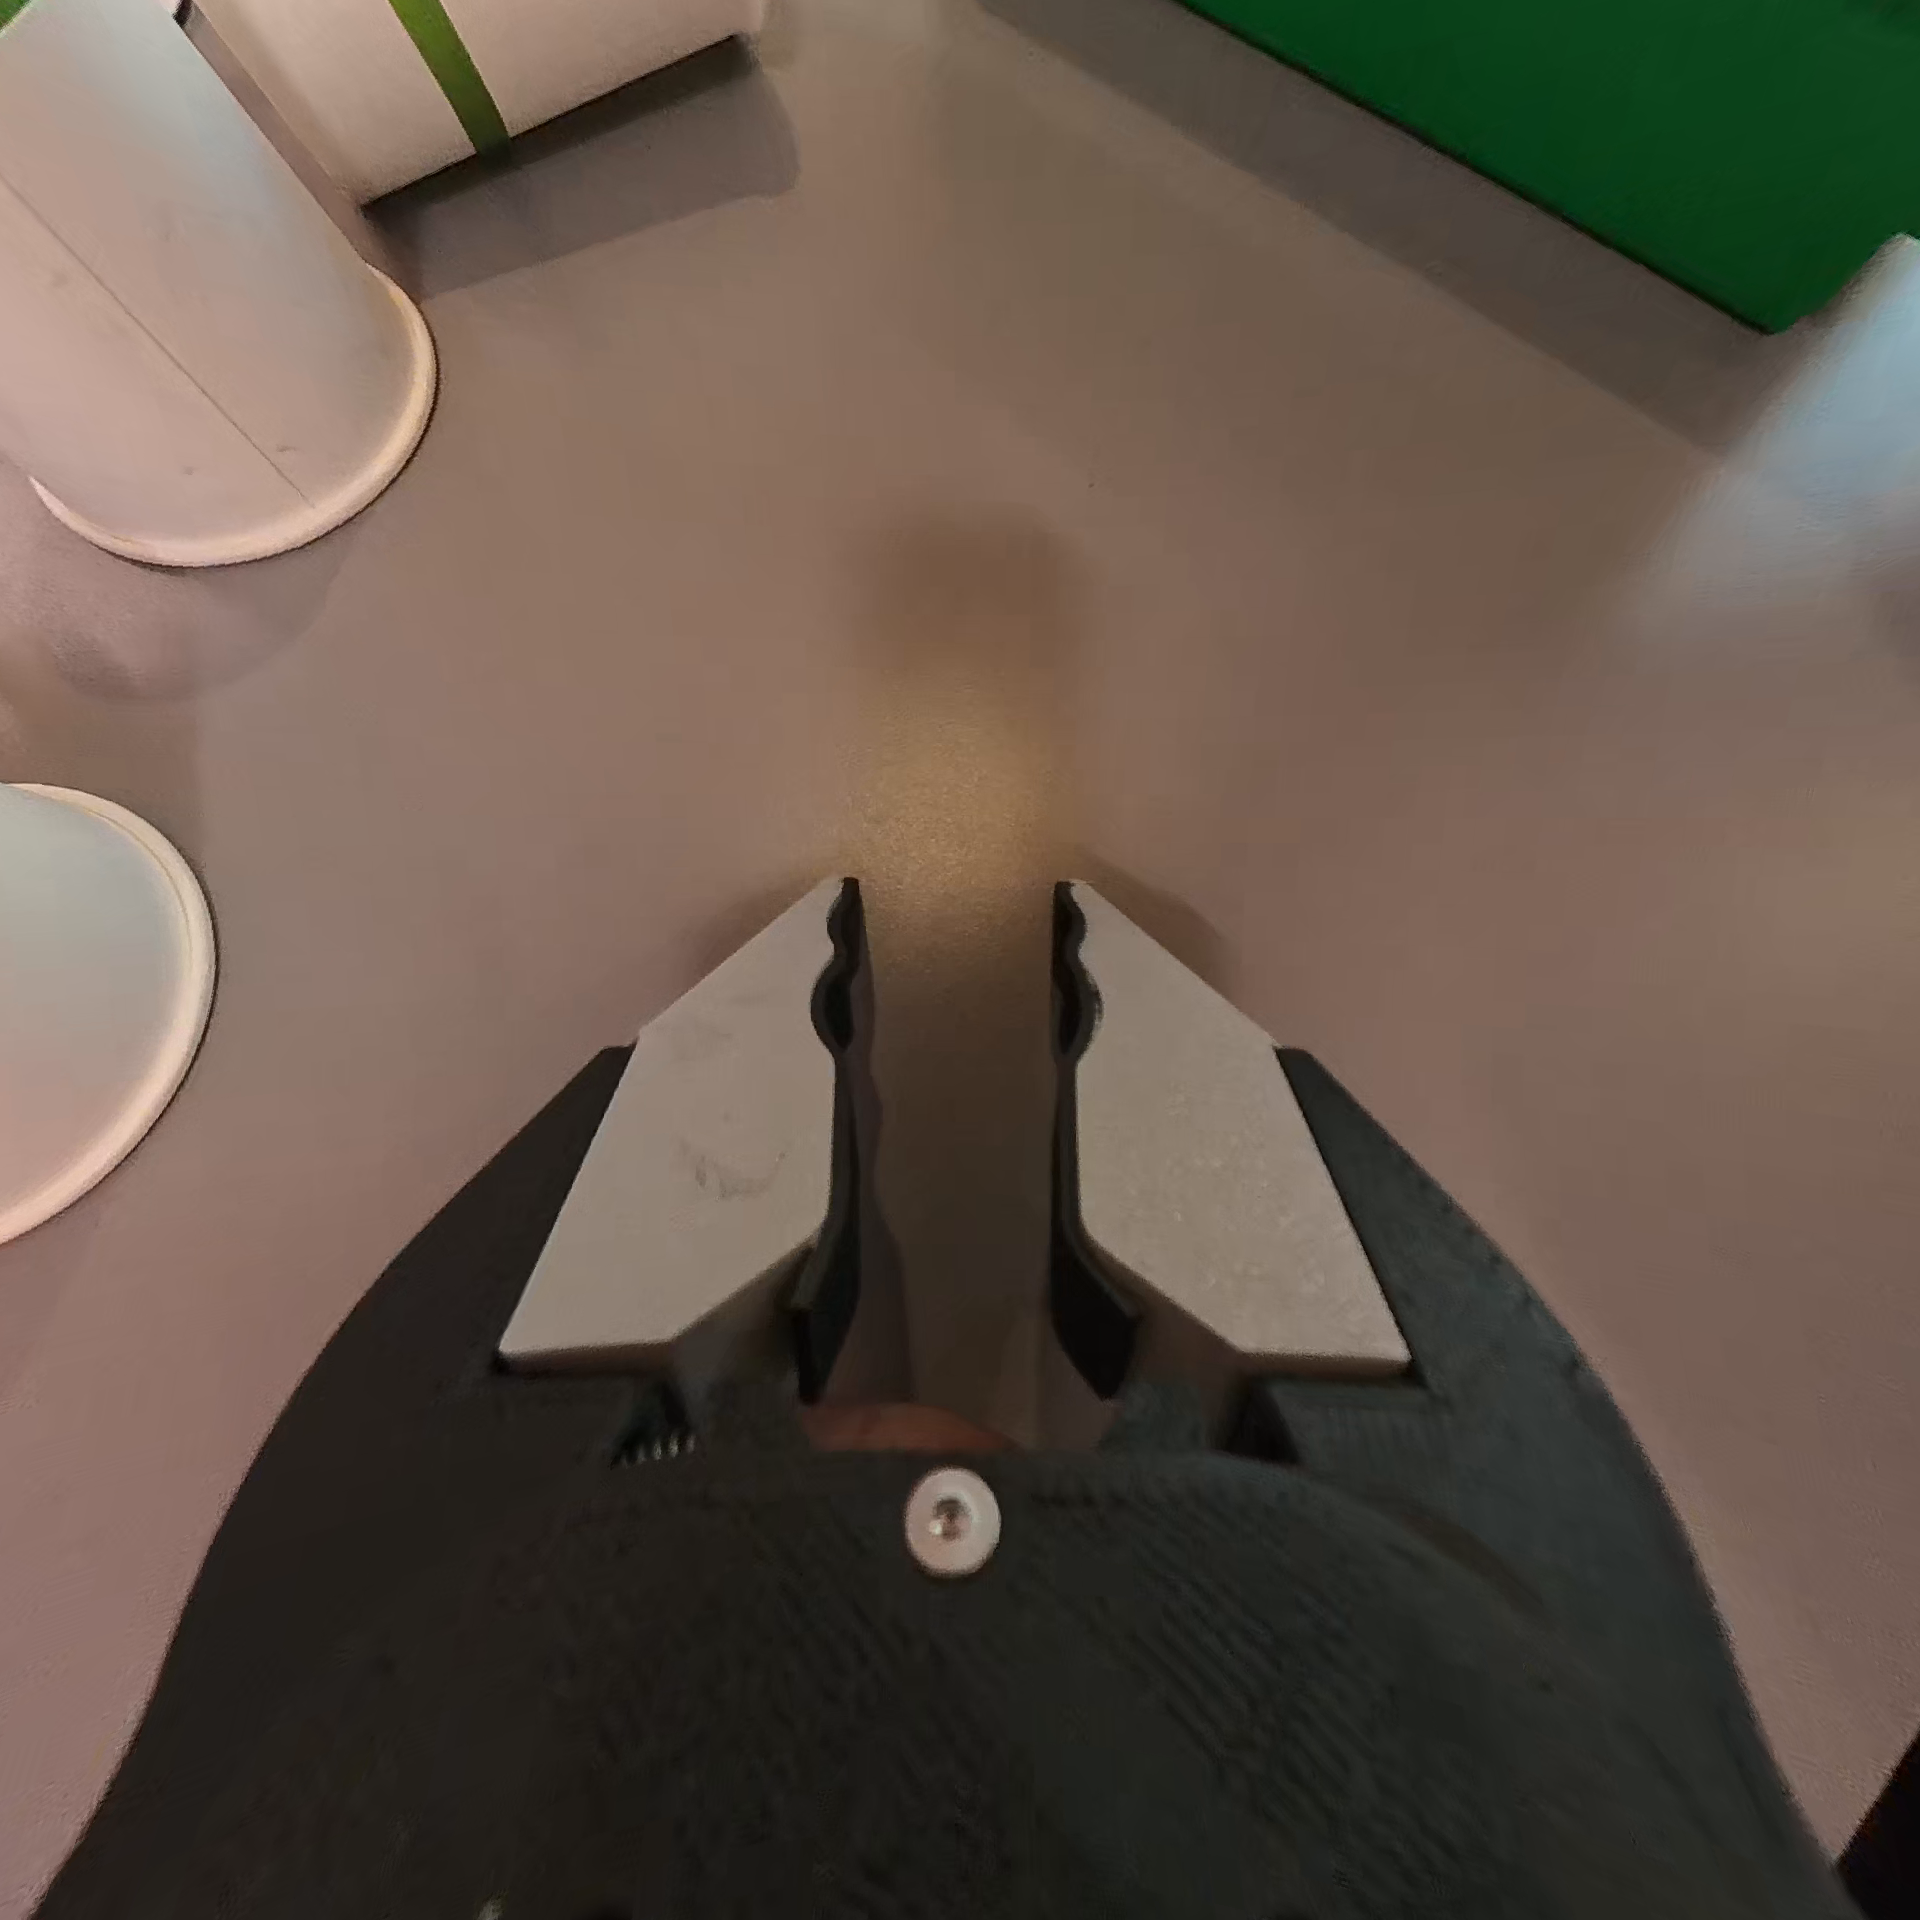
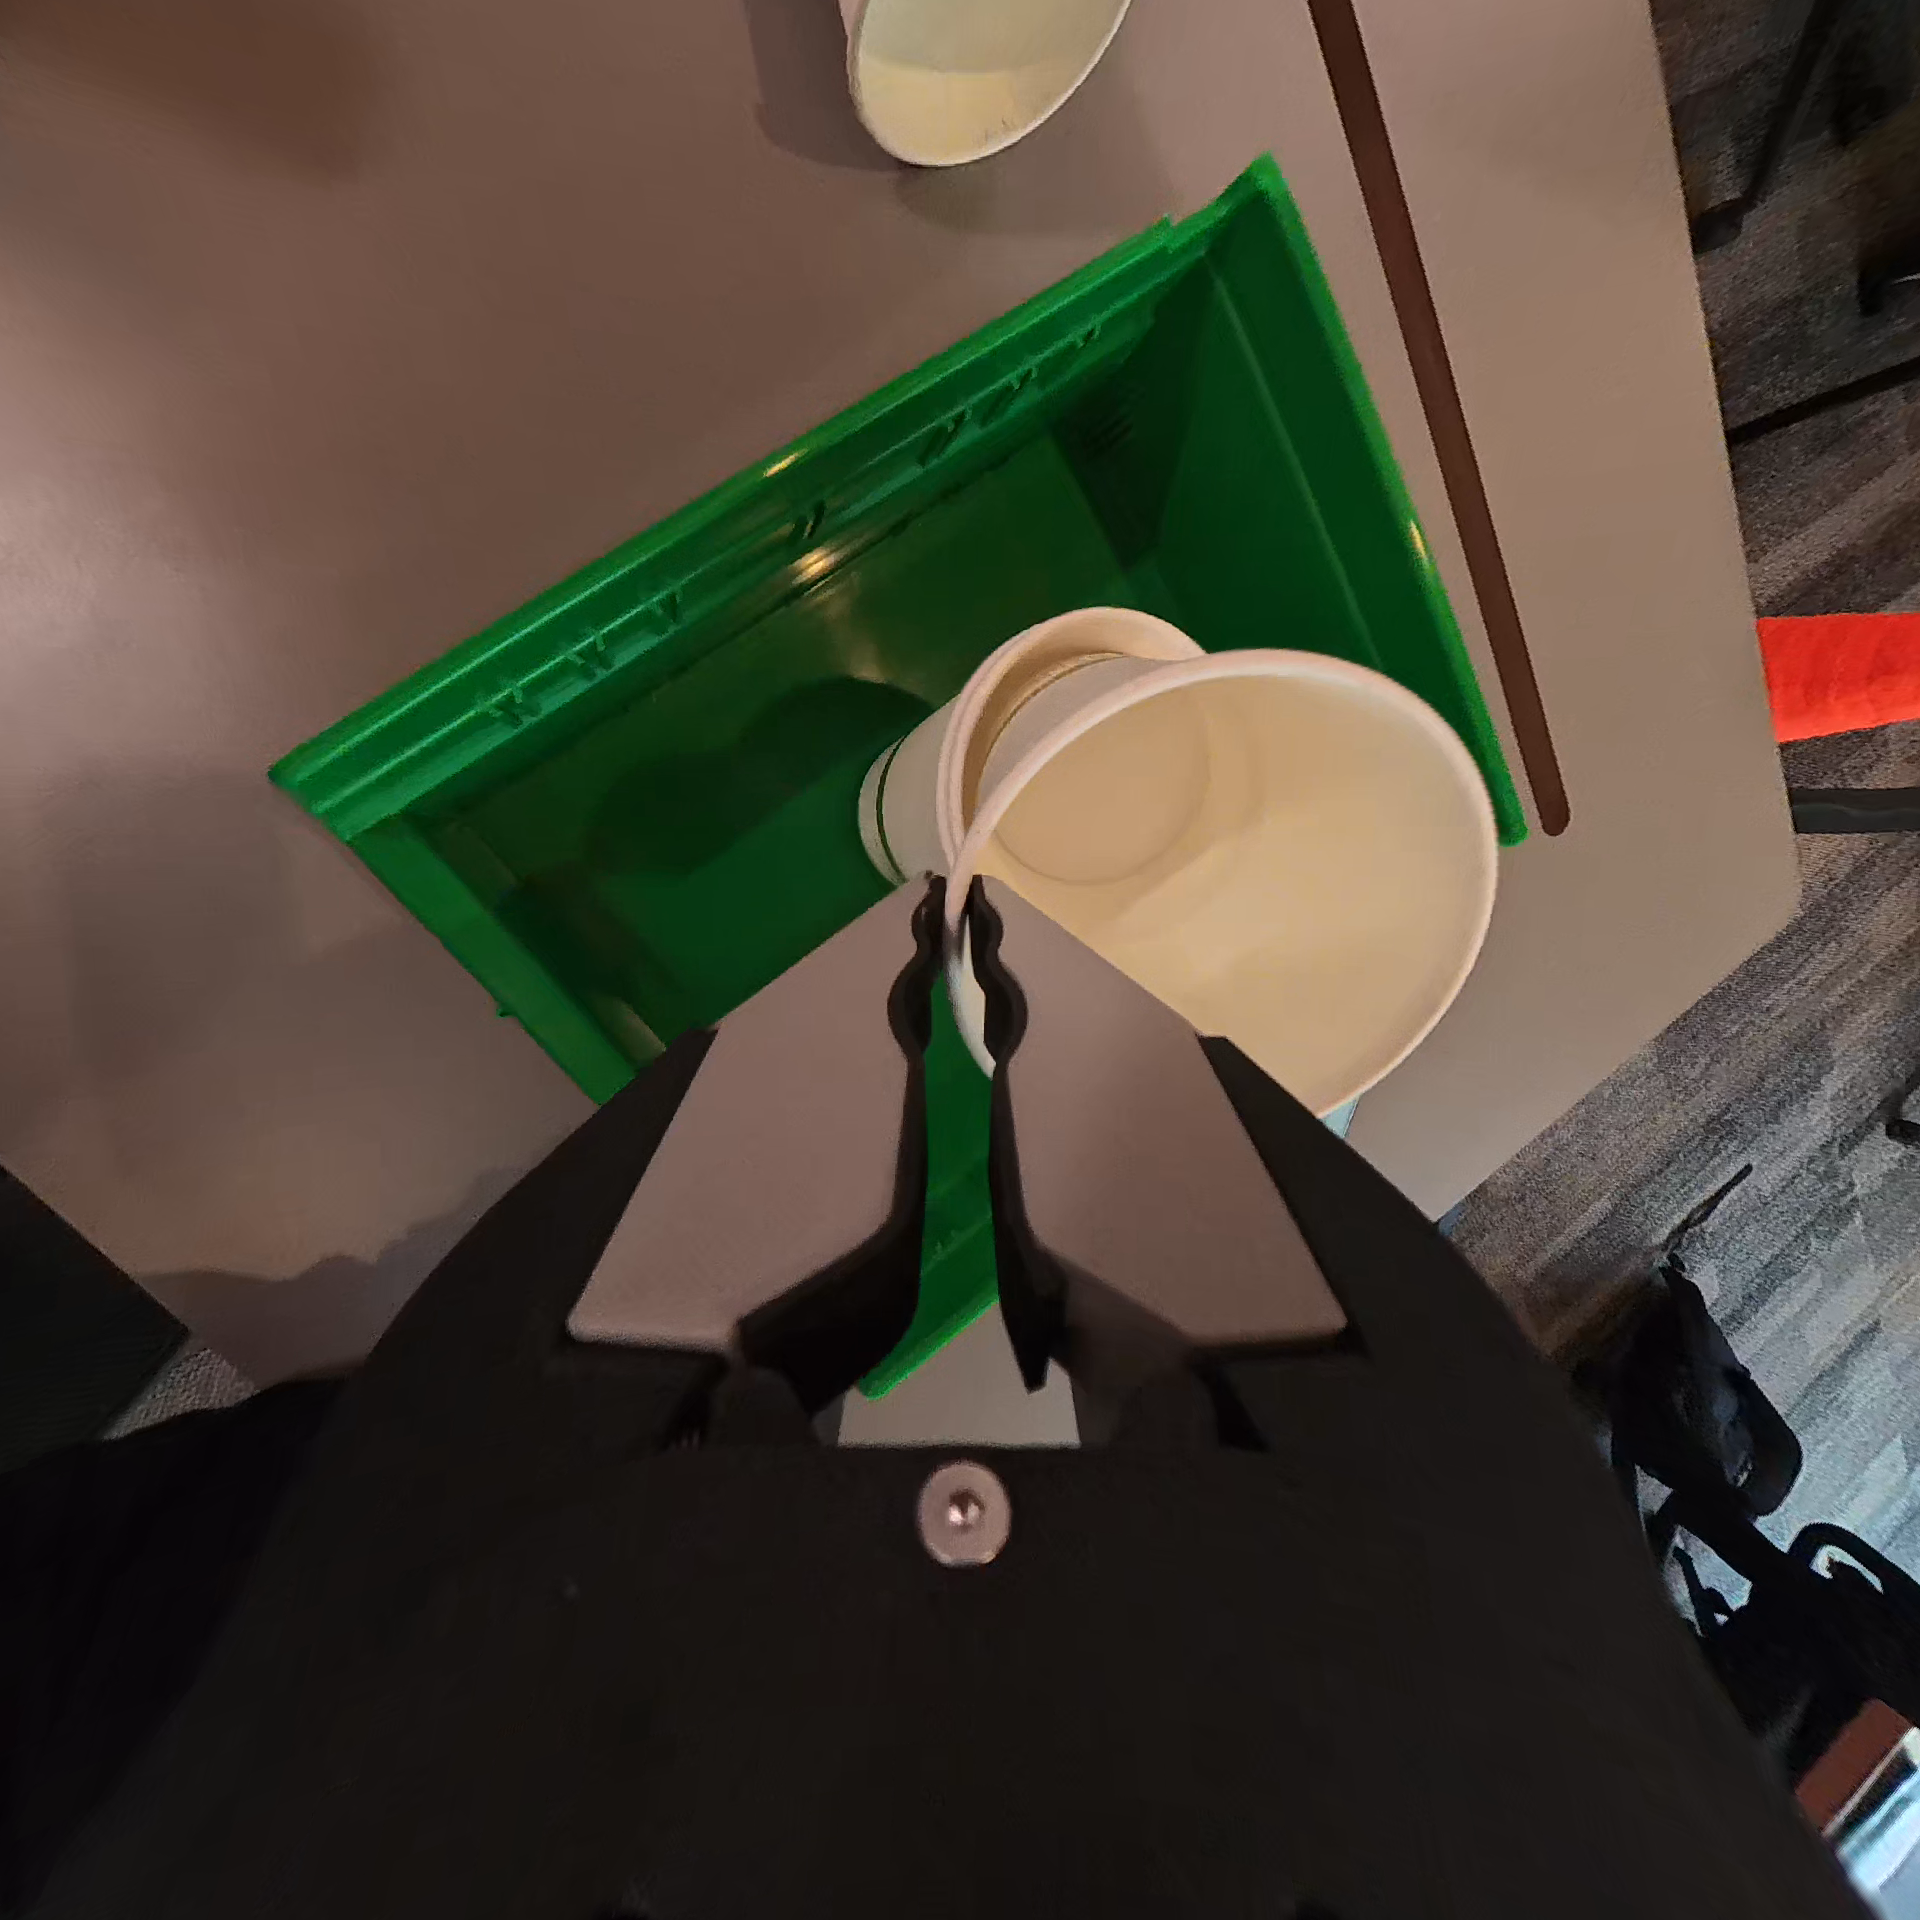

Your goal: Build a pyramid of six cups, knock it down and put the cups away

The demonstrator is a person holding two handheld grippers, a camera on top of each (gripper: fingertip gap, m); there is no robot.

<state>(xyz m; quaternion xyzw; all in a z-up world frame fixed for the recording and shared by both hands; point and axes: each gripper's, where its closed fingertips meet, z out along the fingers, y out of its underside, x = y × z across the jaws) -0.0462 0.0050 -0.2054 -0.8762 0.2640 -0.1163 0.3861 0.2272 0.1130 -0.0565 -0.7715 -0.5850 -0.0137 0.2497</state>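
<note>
My right gripper [image 2: 951, 896] is shut on the rim of a white paper cup [image 2: 1247, 883] and holds it over the green bin [image 2: 665, 623], mouth towards the camera. A second white cup with a green band [image 2: 909, 795] lies in the bin just behind it. Another cup [image 2: 966, 83] lies on the table beyond the bin. My left gripper [image 1: 956, 904] is open and empty above the bare grey table. In the left wrist view two white cups [image 1: 208, 332] [image 1: 83, 987] stand at the left and a green-banded cup [image 1: 468, 94] lies at the top.
The green bin's corner [image 1: 1558, 145] shows at the top right of the left wrist view, with a blurred white shape [image 1: 1797, 478] beside it. A dark strip [image 2: 1434, 416] runs along the table near its right edge. Carpet and a black chair [image 2: 1725, 1455] lie beyond. About 35 centimeters separates my left fingertips from my right.
</note>
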